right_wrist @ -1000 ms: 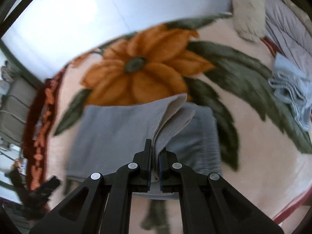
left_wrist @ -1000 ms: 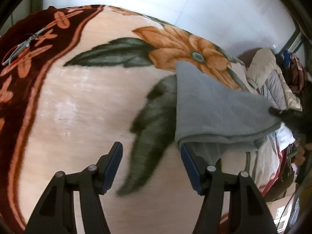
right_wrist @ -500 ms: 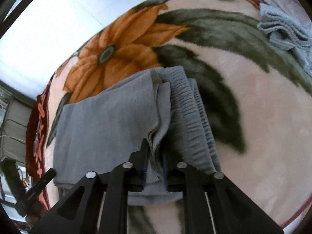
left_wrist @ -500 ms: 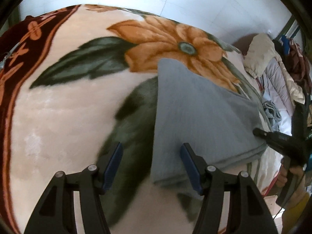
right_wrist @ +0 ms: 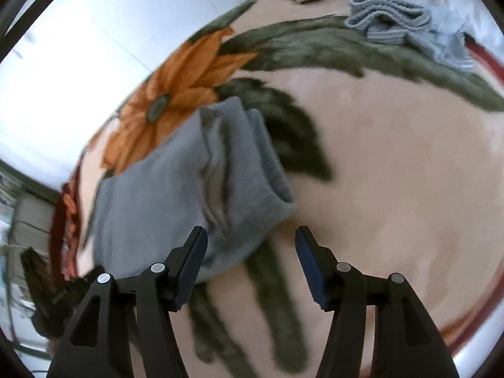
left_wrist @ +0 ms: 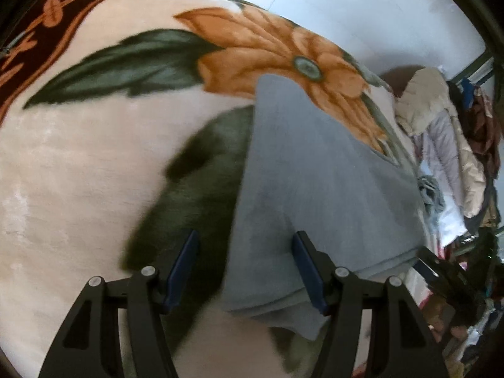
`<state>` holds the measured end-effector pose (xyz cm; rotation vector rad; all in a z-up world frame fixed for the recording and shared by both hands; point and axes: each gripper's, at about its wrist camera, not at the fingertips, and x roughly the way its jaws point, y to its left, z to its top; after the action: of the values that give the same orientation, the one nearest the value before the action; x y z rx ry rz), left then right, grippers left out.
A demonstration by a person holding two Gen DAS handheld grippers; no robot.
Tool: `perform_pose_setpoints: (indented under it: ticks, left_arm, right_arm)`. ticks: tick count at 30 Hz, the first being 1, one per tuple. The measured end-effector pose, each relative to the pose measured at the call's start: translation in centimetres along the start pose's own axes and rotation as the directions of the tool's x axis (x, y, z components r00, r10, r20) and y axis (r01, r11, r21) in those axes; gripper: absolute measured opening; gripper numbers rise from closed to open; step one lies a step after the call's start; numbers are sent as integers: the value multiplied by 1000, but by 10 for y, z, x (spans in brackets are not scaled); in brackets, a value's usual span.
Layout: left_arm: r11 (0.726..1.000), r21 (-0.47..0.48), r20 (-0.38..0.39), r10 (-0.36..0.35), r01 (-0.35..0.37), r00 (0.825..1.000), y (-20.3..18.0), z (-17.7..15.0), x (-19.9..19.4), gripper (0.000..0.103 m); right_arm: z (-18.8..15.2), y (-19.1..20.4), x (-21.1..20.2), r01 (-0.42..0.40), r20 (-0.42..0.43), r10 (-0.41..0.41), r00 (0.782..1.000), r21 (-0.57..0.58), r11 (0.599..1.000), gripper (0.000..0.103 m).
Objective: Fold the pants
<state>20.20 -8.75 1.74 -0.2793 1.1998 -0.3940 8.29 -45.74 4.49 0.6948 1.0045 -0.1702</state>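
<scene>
I see my left gripper (left_wrist: 244, 267) as matte black plastic arms with triangular cut-outs, round silver screw heads and dark blue ribbed pads (left_wrist: 307, 271). My right gripper (right_wrist: 250, 264) is built identically.

home bedroom, floral blanket (left_wrist: 94, 163), clothes pile (left_wrist: 447, 145)

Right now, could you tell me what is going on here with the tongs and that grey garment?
A person is folding grey pants on a flowered blanket, with a pair of tongs in each hand. The pants lie folded into a thick bundle. The right tongs are opening, and a corner of the bundle lies loose between them, touching neither pad. The left tongs are open over the bundle's other end, gripping nothing. A light blue knit lies apart on the far side.
</scene>
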Motion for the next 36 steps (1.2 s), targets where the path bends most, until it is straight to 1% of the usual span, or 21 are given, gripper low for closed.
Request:
perform_pose_setpoints:
  ticks: [1,3,4,5,6,7,8,9,10,12,14,18,21,22,24,25,27,31,33,35,36]
  left_arm:
    - [999,-4,-10,-39,39,999,-2,-1,2,65]
    - [996,-20,-29,-83,83,996,-5,-3,7,64]
    - [997,-19,-26,-80,79,996,-8,-4,9,63]
    - [998,-10,-17,-69,69,997,-11,-4,9,54]
    - [998,0,-10,-61,61,998,-13,-4,9,35]
    - [998,-3,-10,-69,69,998,-13,-5,9,27]
    - [995,-21,-12,-96,95,995,-12,-5,9,20]
    - [994,-36,-7,-106,106,994,-11,-5,7,18]
    - [993,-40,0,-109,109,994,-11,-5,4,18]
    - [992,-43,27,-121,122,992,-13,-4,-6,16]
    - [989,-44,62,-137,140,989,-16,-3,-23,15]
    - [992,-10,118,-124,126,985,-16,-10,-66,15]
    - [992,-28,136,-115,119,984,-2,-27,-99,15]
    - [993,-28,144,-107,112,984,3,-35,-109,15]
    - [997,-25,158,-68,73,985,16,-58,-129,15]
    - [998,-34,159,-48,54,986,25,-73,-138,15]
    - [997,-63,145,-30,40,989,40,-96,-146,16]
    - [995,-102,78,16,-8,997,64,-139,-137,16]
    - [994,-111,48,24,-18,999,69,-151,-129,16]
    - [993,-101,18,61,-59,998,74,-158,-119,19]
    - [993,-93,8,74,-73,997,75,-160,-115,22]
  right_arm:
    - [1,2,4,-14,4,14,1000,-1,1000,59]
    - [5,4,15,-8,4,8,1000,3,1000,59]
    - [6,3,19,-9,3,9,1000,15,1000,59]
    - [7,4,21,-14,9,14,1000,23,1000,59]
    - [8,5,21,-17,17,16,1000,28,999,49]
    - [9,5,21,-22,22,21,1000,31,999,32]
    - [10,5,20,-53,23,52,998,42,998,26]
    - [11,5,20,-76,20,75,997,54,996,22]
    - [10,6,17,-96,27,95,995,70,993,20]
    - [10,11,11,-111,41,109,993,53,992,19]
    - [6,22,-1,-145,48,144,988,28,989,19]
    - [-9,40,-22,-197,31,198,980,-14,980,19]
    - [-29,53,-32,-240,0,241,971,-35,970,19]
    - [-41,58,-35,-262,-23,262,965,-39,964,19]
    - [-58,65,-35,-281,-60,278,959,-53,958,19]
    - [-69,70,-34,-279,-82,273,958,-71,958,19]
    - [-92,79,-31,-248,-120,234,965,-123,961,19]
    - [-115,80,-20,-180,-153,157,976,-156,971,19]
    - [-121,77,-14,-137,-161,110,981,-163,977,20]
    - [-125,72,-4,-90,-178,61,982,-159,983,24]
    - [-125,68,-1,-82,-183,53,982,-154,985,29]
